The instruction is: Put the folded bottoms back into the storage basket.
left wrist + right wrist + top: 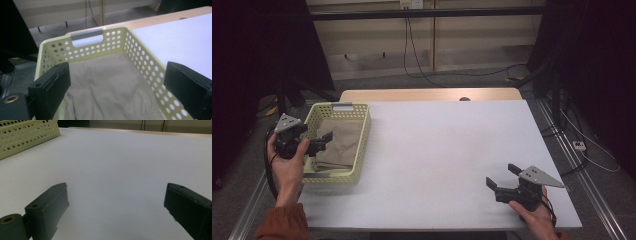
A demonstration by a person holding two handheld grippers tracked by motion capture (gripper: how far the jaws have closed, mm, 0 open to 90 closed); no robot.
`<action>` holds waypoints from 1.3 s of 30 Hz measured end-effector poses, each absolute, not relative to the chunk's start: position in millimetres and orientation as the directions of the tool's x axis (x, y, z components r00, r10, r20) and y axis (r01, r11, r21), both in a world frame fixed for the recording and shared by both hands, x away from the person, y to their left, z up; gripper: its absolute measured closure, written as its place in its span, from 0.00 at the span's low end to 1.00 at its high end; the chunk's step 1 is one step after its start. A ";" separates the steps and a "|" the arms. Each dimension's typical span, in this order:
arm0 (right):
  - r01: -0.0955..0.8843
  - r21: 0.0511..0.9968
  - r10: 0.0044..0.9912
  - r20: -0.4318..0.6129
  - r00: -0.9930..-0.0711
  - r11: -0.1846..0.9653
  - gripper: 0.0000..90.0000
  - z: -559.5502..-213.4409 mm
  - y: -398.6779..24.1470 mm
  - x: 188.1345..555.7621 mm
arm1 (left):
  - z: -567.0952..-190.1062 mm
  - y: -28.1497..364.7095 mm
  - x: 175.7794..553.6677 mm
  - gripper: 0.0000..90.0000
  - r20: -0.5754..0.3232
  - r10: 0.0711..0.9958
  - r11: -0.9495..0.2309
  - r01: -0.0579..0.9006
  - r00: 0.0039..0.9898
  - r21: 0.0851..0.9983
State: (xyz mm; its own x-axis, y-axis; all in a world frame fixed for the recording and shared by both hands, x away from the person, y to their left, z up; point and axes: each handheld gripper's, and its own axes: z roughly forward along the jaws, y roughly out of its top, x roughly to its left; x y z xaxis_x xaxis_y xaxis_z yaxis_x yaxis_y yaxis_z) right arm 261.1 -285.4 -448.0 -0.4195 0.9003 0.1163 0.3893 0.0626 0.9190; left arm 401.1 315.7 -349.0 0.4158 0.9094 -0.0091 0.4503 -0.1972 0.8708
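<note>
Fingers (53, 90) of the left gripper (325, 141) spread wide apart, nothing between them, nothing gripped. They hang over the near left part of the basket (362, 145), pale yellow plastic with rows of round holes in its walls. Beige cloth (339, 142) lies flat on the basket floor, below and ahead of those fingers; in the left gripper view the cloth (110, 85) spreads between the two black pads with folds near the left one, whether the tips touch it cannot be told. Basket far wall (87, 47) with a grey handle slot (87, 36) sits straight ahead of the fingers, right wall runs just inside the right pad. Left hand (288, 165) wraps the gripper body, orange sleeve (282, 222) behind it, grey three-cornered plate (287, 122) on top. Right gripper (502, 180) also wide open and empty, fingers (48, 206) low over bare white table (447, 150), well apart from the basket, which shows far off to the left of its fingers (27, 137) in the right gripper view. Right hand (534, 212) holds it near the table's front right edge, grey plate (539, 176) on top. Wooden strip (427, 95) runs along the table's far edge beyond both grippers, cables (412, 50) hang at the wall behind.
</note>
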 end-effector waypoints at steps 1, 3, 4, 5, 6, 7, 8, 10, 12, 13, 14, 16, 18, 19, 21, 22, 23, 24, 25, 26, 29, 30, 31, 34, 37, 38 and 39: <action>0.388 0.919 0.900 0.115 -0.420 0.064 0.06 -448.0 -285.5 261.1 | -348.7 316.0 399.4 0.08 -0.027 0.910 -0.182 0.456 0.414 0.871; 0.390 0.919 0.900 0.118 -0.420 0.061 0.06 -448.1 -285.6 261.2 | -348.4 316.7 396.1 0.07 -0.053 0.905 -0.165 0.462 0.423 0.871; 0.390 0.919 0.900 0.116 -0.421 0.064 0.06 -448.3 -285.5 261.4 | -348.5 317.0 394.6 0.07 -0.060 0.906 -0.157 0.464 0.420 0.872; 0.390 0.919 0.899 0.115 -0.421 0.065 0.06 -448.3 -285.2 261.5 | -348.5 317.2 393.0 0.07 -0.056 0.911 -0.155 0.465 0.409 0.872; 0.390 0.919 0.899 0.116 -0.422 0.065 0.06 -448.3 -284.9 261.6 | -348.4 317.9 391.3 0.07 -0.051 0.914 -0.155 0.463 0.401 0.873; 0.390 0.919 0.899 0.115 -0.423 0.066 0.06 -448.3 -284.7 261.6 | -348.5 318.8 389.9 0.07 -0.059 0.914 -0.146 0.463 0.401 0.874; 0.390 0.918 0.899 0.115 -0.423 0.066 0.06 -448.3 -284.6 261.6 | -348.8 319.7 388.7 0.07 -0.069 0.913 -0.138 0.464 0.403 0.875; 0.390 0.919 0.899 0.116 -0.422 0.064 0.06 -448.3 -284.8 261.5 | -349.1 320.8 386.0 0.07 -0.073 0.913 -0.133 0.464 0.400 0.876; 0.391 0.918 0.900 0.117 -0.421 0.064 0.06 -448.4 -285.1 261.7 | -348.9 321.9 382.8 0.07 -0.067 0.914 -0.139 0.464 0.400 0.875; 0.391 0.918 0.900 0.117 -0.421 0.064 0.06 -448.4 -285.0 261.7 | -348.6 322.6 381.3 0.07 -0.066 0.913 -0.141 0.464 0.402 0.874; 0.391 0.918 0.900 0.116 -0.421 0.064 0.06 -448.4 -284.9 261.7 | -348.6 323.3 379.8 0.07 -0.067 0.912 -0.139 0.461 0.404 0.877; 0.391 0.918 0.899 0.116 -0.422 0.064 0.06 -448.4 -284.8 261.7 | -348.8 323.9 376.8 0.07 -0.066 0.911 -0.141 0.459 0.406 0.877; 0.390 0.918 0.899 0.116 -0.422 0.065 0.06 -448.3 -284.7 261.5 | -349.5 324.3 373.9 0.07 -0.065 0.910 -0.143 0.459 0.409 0.877; 0.390 0.919 0.899 0.116 -0.422 0.064 0.06 -448.2 -284.8 261.5 | -350.0 324.2 372.4 0.07 -0.066 0.908 -0.144 0.456 0.414 0.878; 0.391 0.918 0.899 0.117 -0.421 0.064 0.06 -448.3 -284.8 261.4 | -350.7 323.6 369.6 0.07 -0.051 0.908 -0.160 0.457 0.416 0.875; 0.391 0.918 0.899 0.116 -0.422 0.065 0.06 -448.3 -284.8 261.5 | -351.2 323.1 368.5 0.07 -0.049 0.907 -0.163 0.455 0.419 0.876; 0.391 0.918 0.899 0.116 -0.422 0.065 0.06 -448.3 -284.8 261.5 | -351.3 322.8 367.2 0.07 -0.038 0.908 -0.172 0.455 0.417 0.874; 0.390 0.919 0.899 0.116 -0.422 0.065 0.06 -448.2 -284.8 261.5 | -351.6 322.1 365.7 0.07 -0.027 0.912 -0.176 0.452 0.408 0.874; 0.390 0.918 0.899 0.116 -0.422 0.065 0.06 -448.2 -284.8 261.4 | -351.9 322.3 364.4 0.07 -0.026 0.911 -0.178 0.449 0.412 0.875; 0.390 0.919 0.899 0.115 -0.422 0.065 0.06 -448.2 -284.8 261.4 | -352.3 322.6 362.9 0.07 -0.037 0.907 -0.172 0.450 0.419 0.876; 0.388 0.919 0.899 0.117 -0.422 0.063 0.06 -448.1 -285.0 261.4 | -354.0 321.0 359.2 0.08 -0.029 0.908 -0.179 0.448 0.419 0.876; 0.390 0.919 0.899 0.117 -0.422 0.063 0.06 -448.1 -285.0 261.4 | -354.4 320.7 357.9 0.08 -0.038 0.904 -0.176 0.450 0.426 0.875; 0.389 0.919 0.899 0.117 -0.422 0.063 0.06 -448.1 -284.9 261.4 | -354.5 320.1 356.3 0.08 -0.042 0.901 -0.176 0.451 0.433 0.875; 0.389 0.919 0.899 0.116 -0.423 0.064 0.06 -448.0 -284.9 261.2 | -354.7 317.4 351.8 0.08 -0.042 0.898 -0.176 0.445 0.439 0.878; 0.389 0.919 0.899 0.116 -0.423 0.065 0.06 -448.0 -284.8 261.3 | -354.4 315.0 347.6 0.08 -0.052 0.893 -0.171 0.444 0.447 0.879; 0.388 0.919 0.899 0.115 -0.424 0.065 0.06 -448.0 -284.7 261.2 | -354.0 314.1 346.2 0.08 -0.052 0.892 -0.173 0.445 0.449 0.879; 0.388 0.919 0.899 0.115 -0.423 0.065 0.06 -448.0 -284.8 261.2 | -353.5 312.8 344.9 0.08 -0.044 0.892 -0.179 0.441 0.451 0.880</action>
State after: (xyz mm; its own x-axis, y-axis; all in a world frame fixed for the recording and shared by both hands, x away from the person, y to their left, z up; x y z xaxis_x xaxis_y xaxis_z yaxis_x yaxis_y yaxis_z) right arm 261.2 -284.8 -448.0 -0.4232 0.8987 0.1151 0.3883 0.0651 0.9192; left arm 344.9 312.8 -353.5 0.4506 0.8916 -0.0444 0.4407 -0.1790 0.8796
